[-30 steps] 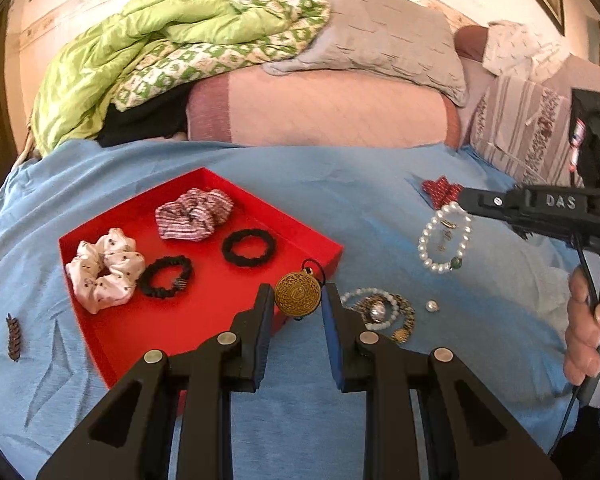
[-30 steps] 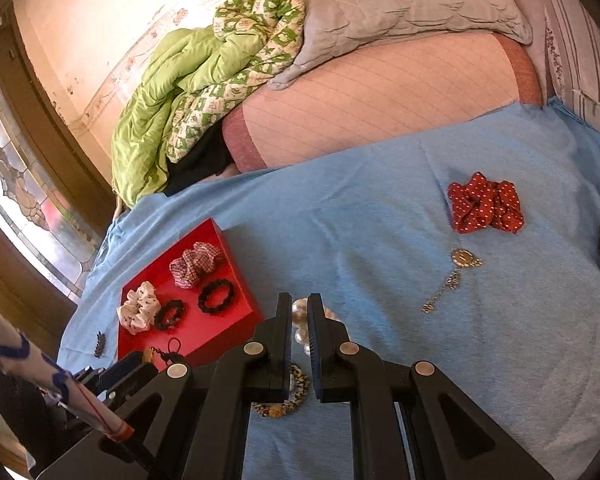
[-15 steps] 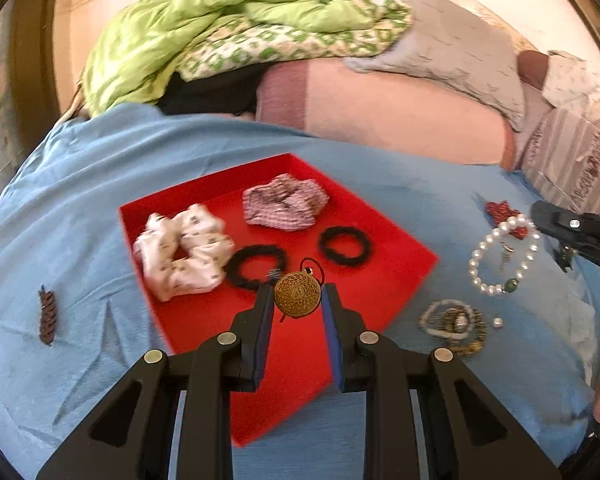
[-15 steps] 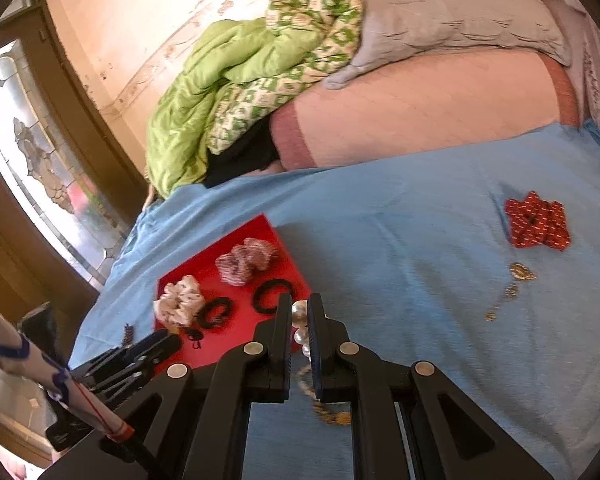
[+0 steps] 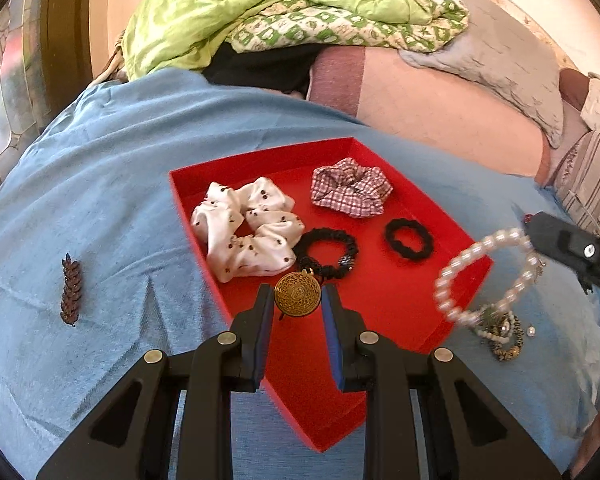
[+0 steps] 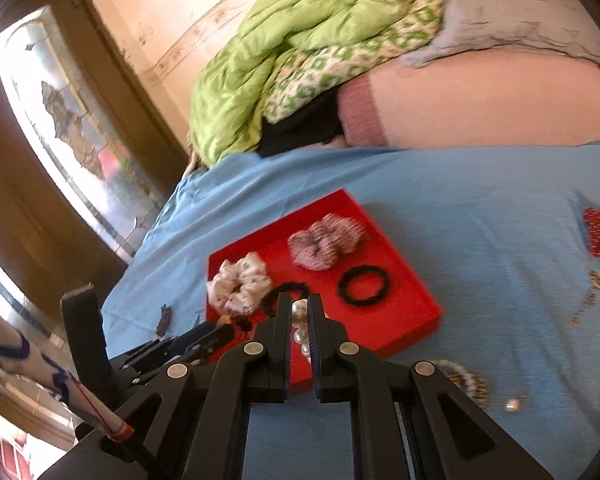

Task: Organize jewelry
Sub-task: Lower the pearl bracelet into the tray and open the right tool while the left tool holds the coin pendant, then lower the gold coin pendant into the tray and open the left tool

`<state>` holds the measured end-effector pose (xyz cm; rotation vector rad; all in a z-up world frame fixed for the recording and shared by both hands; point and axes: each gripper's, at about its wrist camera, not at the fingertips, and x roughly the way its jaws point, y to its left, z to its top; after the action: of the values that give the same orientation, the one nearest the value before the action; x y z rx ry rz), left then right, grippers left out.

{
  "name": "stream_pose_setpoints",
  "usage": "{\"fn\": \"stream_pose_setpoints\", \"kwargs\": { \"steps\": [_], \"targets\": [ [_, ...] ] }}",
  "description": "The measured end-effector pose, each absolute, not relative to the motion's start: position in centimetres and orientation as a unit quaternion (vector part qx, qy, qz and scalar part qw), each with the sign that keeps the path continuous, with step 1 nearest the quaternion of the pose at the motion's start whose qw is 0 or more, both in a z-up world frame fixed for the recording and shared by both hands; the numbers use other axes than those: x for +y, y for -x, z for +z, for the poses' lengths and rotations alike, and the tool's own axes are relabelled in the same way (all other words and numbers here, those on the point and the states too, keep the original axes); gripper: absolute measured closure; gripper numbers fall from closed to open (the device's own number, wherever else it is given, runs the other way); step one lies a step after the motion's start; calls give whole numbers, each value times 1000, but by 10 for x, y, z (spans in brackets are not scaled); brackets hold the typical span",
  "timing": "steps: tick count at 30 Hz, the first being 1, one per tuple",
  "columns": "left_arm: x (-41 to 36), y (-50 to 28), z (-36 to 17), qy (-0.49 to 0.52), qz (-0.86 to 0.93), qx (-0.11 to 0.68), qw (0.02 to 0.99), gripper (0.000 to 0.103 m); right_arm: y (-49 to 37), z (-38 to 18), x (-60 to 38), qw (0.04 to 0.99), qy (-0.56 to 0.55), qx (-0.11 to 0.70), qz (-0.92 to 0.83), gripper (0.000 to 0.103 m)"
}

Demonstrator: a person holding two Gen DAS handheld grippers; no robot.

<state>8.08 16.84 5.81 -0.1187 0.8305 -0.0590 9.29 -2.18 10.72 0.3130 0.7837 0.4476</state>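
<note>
The gold medallion [image 5: 297, 294] sits between the fingers of the left tool [image 5: 296, 312], which is closed on it; a second ago it hung over the blue bedsheet, now over the near part of the red tray [image 5: 384, 292]. Release can follow. The right tool [image 6: 299, 322], nearly closed, grips the pearl bracelet [image 5: 488, 272], which has travelled toward the tray's right edge. The bracelet is motion-blurred, and the medallion's cord is largely hidden.

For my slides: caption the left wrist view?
Left gripper holds a gold pendant over the red tray; right gripper brings a pearl bracelet.
</note>
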Motion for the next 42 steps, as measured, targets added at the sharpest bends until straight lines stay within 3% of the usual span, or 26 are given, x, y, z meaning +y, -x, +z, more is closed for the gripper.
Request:
{"fn": "stream_pose_setpoints", "kwargs": {
  "steps": [19,42],
  "targets": [
    [162,-107,38,43,-11,432,901,79,-142,45,-20,871,-158,428,182,95],
    [162,-118,35,33,2,432,901,79,-154,33,-22,881,-143,424,153,95]
  ]
}}
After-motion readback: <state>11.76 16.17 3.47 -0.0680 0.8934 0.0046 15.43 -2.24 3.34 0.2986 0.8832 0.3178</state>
